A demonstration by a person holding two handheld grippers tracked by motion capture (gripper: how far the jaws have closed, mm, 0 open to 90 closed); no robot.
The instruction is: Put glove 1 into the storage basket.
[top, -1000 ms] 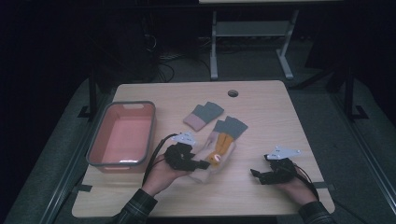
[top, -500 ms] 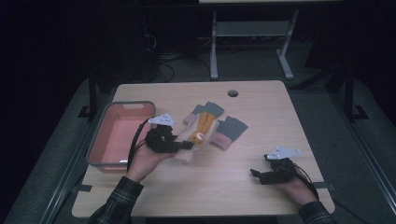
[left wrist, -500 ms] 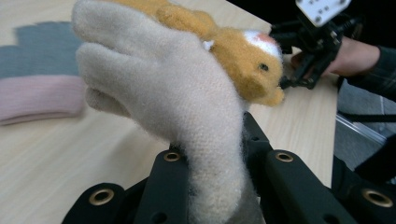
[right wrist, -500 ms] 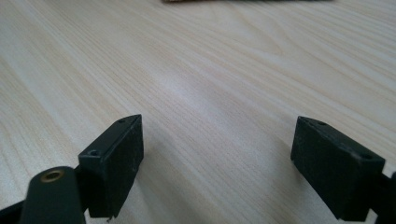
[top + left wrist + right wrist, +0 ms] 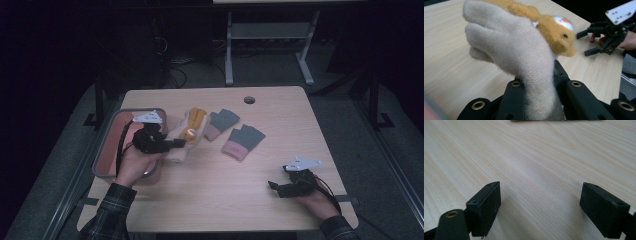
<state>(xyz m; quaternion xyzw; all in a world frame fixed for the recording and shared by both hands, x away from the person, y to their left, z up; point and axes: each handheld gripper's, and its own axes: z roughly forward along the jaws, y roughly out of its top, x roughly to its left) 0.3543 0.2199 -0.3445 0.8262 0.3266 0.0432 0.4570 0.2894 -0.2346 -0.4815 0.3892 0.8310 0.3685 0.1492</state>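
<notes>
While the pink tray (image 5: pixel 107 150) sits at the left edge of the wooden table (image 5: pixel 280 145), the left gripper (image 5: pixel 172 145) is held just beside it, a little above the tabletop. Its two black fingers (image 5: pixel 515 100) pinch the cuff of a fluffy cream mitten (image 5: pixel 519 55). An orange furry part with a small dark eye sits on the mitten, and the whole mitten hangs in the air over the table, right next to the tray.

Near the middle of the table lie two grey gloves with pink cuffs (image 5: pixel 235 132). They lie flat, side by side, close to the lifted mitten but not touching it.

Far over on the right, near the front edge, the right gripper (image 5: pixel 274 186) rests low on the table in the person's hand. Its two black fingers (image 5: pixel 485 206) are spread wide apart, with bare wood between them.
</notes>
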